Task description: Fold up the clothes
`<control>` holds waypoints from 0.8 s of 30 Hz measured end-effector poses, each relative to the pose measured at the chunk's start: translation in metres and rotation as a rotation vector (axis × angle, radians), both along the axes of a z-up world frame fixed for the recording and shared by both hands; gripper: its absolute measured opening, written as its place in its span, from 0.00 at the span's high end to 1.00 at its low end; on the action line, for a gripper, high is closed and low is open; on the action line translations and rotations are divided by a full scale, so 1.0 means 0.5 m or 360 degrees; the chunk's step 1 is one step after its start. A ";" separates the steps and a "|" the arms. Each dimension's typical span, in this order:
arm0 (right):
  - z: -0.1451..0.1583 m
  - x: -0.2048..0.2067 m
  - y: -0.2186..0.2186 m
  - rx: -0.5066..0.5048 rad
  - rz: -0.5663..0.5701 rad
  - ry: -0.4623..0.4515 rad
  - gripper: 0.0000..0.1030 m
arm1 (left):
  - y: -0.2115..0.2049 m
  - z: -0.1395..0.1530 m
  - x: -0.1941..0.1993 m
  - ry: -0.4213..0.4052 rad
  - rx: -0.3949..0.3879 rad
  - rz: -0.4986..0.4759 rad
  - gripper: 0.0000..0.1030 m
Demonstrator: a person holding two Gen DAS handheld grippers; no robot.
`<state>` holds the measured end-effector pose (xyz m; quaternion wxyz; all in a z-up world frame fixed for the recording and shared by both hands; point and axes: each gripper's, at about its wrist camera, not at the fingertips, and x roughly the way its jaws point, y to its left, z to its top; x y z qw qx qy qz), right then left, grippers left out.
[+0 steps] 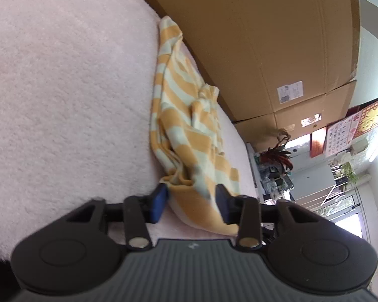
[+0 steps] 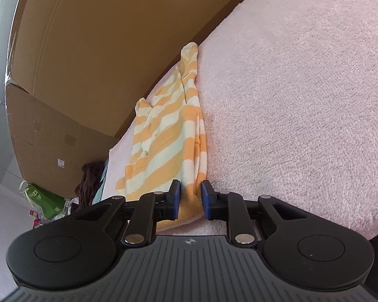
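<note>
Garment: a yellow-and-pale-striped garment [image 1: 186,115] is seen lying stretched out on a pink fleecy blanket [image 1: 63,88], bunched and wrinkled along its length, close to the blanket's far edge.

Surface: what lies under the blanket cannot be told — only the pink pile is shown [image 2: 302,100].

Left hand-held gripper [image 1: 192,199]: the blue-padded fingers [image 1: 159,202] are set well apart, with one end of the striped garment lying between them; the cloth is touched or nearly touched by both pads, but no firm pinch is shown.

Right hand-held gripper [image 2: 191,196]: the blue pads are brought closer, and the other end of the garment [image 2: 168,136] is gathered into a narrow fold between them; the fold appears to be pinched, with cloth filling the gap.

Garment lie: in the right wrist view one long edge is seen doubled over along the blanket side.

Backdrop: large brown cardboard boxes [image 1: 264,37] are stood just beyond the blanket's far edge, one bearing a white label [image 1: 289,91].

Beyond, left view: a red-leaved plant [image 1: 277,154] and a wall calendar [image 1: 340,136] are seen.

Beyond, right view: a green box [image 2: 46,197] and dark clothing [image 2: 89,183] are piled beside the blanket's end.
</note>
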<state>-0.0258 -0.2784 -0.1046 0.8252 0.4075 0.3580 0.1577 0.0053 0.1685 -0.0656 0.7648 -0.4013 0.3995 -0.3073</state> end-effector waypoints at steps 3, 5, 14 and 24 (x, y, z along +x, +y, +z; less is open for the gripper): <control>-0.006 -0.002 -0.003 0.0022 -0.0017 -0.0007 0.90 | 0.000 -0.013 -0.003 -0.0041 0.0012 0.0024 0.75; -0.005 -0.006 0.001 -0.0006 -0.0019 -0.0032 0.90 | 0.002 -0.019 -0.011 -0.0099 0.0026 0.0029 0.85; -0.015 -0.007 -0.010 0.0177 -0.0037 -0.0070 0.90 | -0.010 -0.003 -0.043 -0.0390 0.0100 0.0058 0.94; 0.002 -0.036 -0.015 0.0350 0.0033 -0.0064 0.91 | 0.016 0.019 -0.107 -0.0434 0.0029 0.0012 0.97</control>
